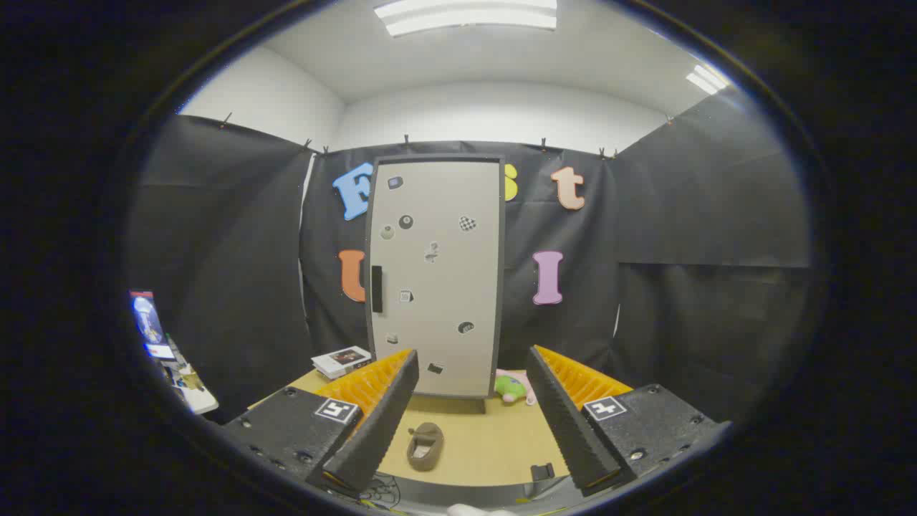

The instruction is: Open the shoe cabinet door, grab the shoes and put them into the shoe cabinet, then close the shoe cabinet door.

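Gripper view: open claw [473, 419] above shoe [425, 446], shoe cabinet door [435, 276] closed.

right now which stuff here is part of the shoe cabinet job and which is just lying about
For the job:
- shoe cabinet, door shut, handle on its left edge
- brown shoe on the table, between the open gripper's fingers

Lying about:
- green and pink plush toy right of the cabinet
- box left of it

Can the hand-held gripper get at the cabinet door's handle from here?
Probably yes. The hand-held gripper is open and holding nothing, and the black vertical handle on the closed pale grey cabinet door faces it unobstructed. The small brown shoe lies low on the tan table, below that path.
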Action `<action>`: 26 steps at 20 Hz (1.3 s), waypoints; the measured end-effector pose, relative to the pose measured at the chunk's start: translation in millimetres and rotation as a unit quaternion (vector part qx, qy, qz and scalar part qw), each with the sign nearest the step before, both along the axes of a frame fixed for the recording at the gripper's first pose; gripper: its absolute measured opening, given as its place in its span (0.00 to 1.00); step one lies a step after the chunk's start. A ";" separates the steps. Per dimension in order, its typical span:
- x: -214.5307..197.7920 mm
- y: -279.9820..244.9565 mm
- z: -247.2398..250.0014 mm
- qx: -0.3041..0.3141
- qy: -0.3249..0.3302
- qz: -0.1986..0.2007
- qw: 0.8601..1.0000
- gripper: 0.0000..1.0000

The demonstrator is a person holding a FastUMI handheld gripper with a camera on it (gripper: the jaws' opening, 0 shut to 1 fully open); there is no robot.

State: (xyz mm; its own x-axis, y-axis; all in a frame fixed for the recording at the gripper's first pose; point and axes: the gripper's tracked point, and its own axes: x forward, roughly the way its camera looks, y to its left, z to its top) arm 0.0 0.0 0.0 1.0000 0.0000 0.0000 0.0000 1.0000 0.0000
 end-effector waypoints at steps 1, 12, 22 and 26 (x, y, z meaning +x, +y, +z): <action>3.2 3.1 -0.3 0.000 0.002 0.000 1.000 0.99; 38.5 25.6 -10.0 0.005 0.014 -0.019 1.000 0.99; 143.5 111.4 -9.7 0.000 0.021 -0.003 1.000 0.99; 203.1 150.9 -0.6 0.002 0.012 0.009 1.000 0.99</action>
